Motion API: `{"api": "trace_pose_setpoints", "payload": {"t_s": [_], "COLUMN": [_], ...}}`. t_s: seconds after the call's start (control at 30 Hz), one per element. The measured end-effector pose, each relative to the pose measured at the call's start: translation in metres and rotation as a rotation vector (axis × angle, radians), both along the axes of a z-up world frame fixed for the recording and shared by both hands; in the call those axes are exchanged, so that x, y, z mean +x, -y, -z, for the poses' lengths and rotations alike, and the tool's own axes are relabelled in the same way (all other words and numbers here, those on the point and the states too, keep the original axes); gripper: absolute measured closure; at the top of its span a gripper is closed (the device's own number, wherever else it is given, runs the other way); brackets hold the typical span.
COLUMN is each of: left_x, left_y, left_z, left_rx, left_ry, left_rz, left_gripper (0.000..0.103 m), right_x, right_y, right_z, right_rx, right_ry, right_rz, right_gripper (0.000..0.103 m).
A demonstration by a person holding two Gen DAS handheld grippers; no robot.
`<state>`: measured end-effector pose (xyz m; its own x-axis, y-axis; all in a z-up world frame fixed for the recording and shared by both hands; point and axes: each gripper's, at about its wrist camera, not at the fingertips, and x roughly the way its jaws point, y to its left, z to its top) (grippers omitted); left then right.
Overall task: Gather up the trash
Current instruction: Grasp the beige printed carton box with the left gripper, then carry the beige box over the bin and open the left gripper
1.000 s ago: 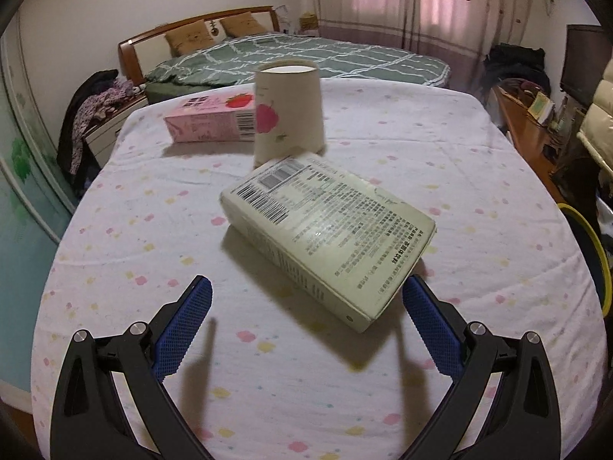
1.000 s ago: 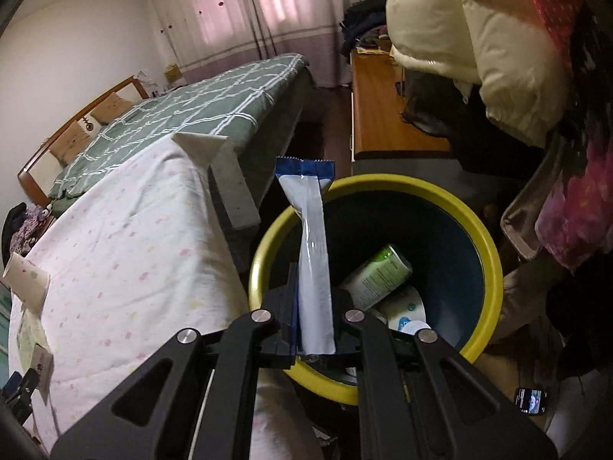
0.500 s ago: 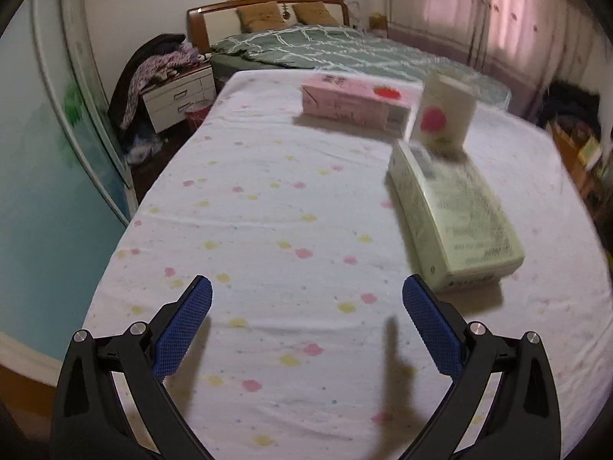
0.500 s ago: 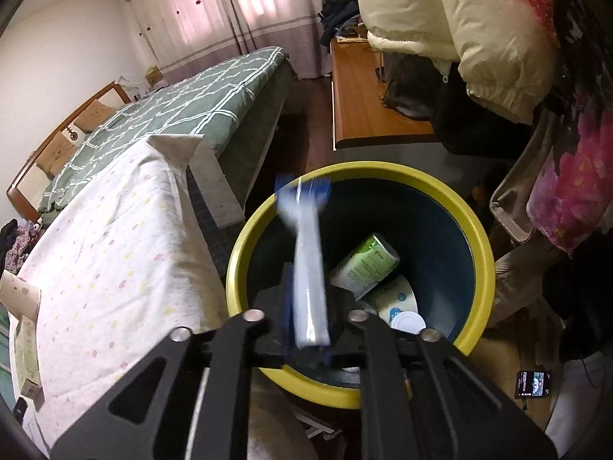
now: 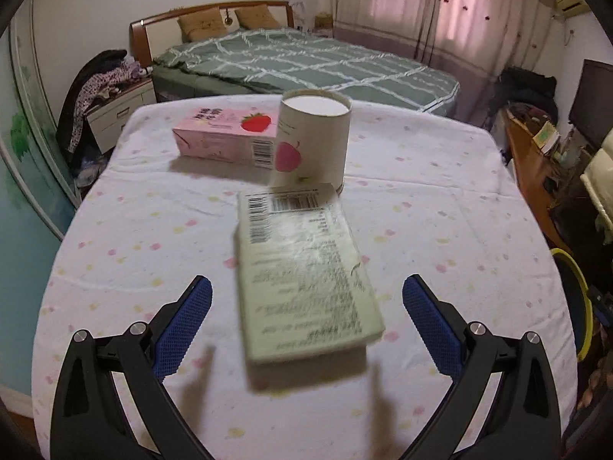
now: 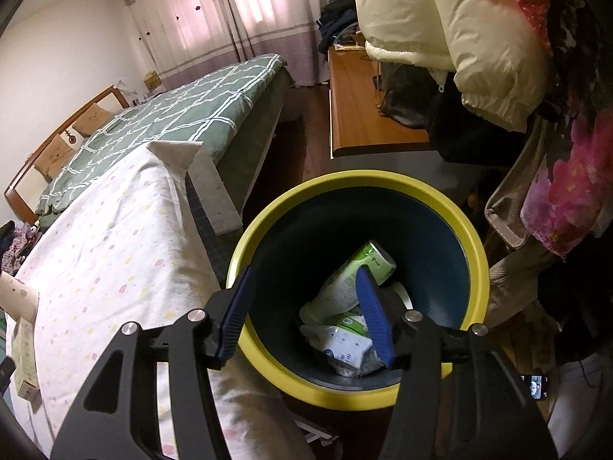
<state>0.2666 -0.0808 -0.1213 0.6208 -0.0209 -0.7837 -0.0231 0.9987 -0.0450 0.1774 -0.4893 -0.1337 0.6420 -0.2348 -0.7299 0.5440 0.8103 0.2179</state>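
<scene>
The left claw [image 5: 306,306] hung wide apart over the worktop [image 5: 440,237], its blue pads flanking the pale green box [image 5: 302,272] without touching it. Just beyond stood the paper cup [image 5: 312,142], with the pink strawberry carton [image 5: 226,140] to its left. The right claw [image 6: 306,306] was spread apart, empty, above the yellow-rimmed bin [image 6: 473,237], wrappers [image 6: 345,329] lying inside.

Soft pinkish daylight enters through the curtains [image 5: 471,11]. The pale box [image 5: 302,268] is motion-blurred, casting a diffuse shadow. Fisheye curvature and dark vignetting mark all edges.
</scene>
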Motion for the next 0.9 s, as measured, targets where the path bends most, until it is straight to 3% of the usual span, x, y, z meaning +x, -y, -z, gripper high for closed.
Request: {"api": "trace_pose_setpoints", "payload": {"t_s": [0.17,0.37,0.47,0.77,0.9], "left_x": [0.028,0.049,0.05,0.029,0.007], "left_y": [-0.001,-0.012,-0.011,0.001,0.031], "left_z": [0.016,0.03,0.028,0.02,0.004], "left_rx": [0.032,-0.022,-0.008,-0.021,-0.023], "left_ry": [-0.064,-0.117,-0.106,-0.081,-0.044], "left_rz": [-0.05,-0.053,-0.041,0.03,0.123], "left_gripper": [0.005,0.008,0.023,0.029,0.03], "right_x": [0.0,0.002,0.001,-0.012,-0.024], "right_y": [0.0,0.0,0.0,-0.001,0.005], "right_z": [-0.001,0.001,0.0,-0.005,-0.012], "right_rx": [0.007,0.022,0.023,0.008,0.004], "right_ry": [0.008,0.007,0.015,0.048,0.066], "right_rz": [-0.006,-0.018,-0.019,-0.02,-0.01], "right_gripper": [0.05,0.05,0.05,0.05,0.05]}}
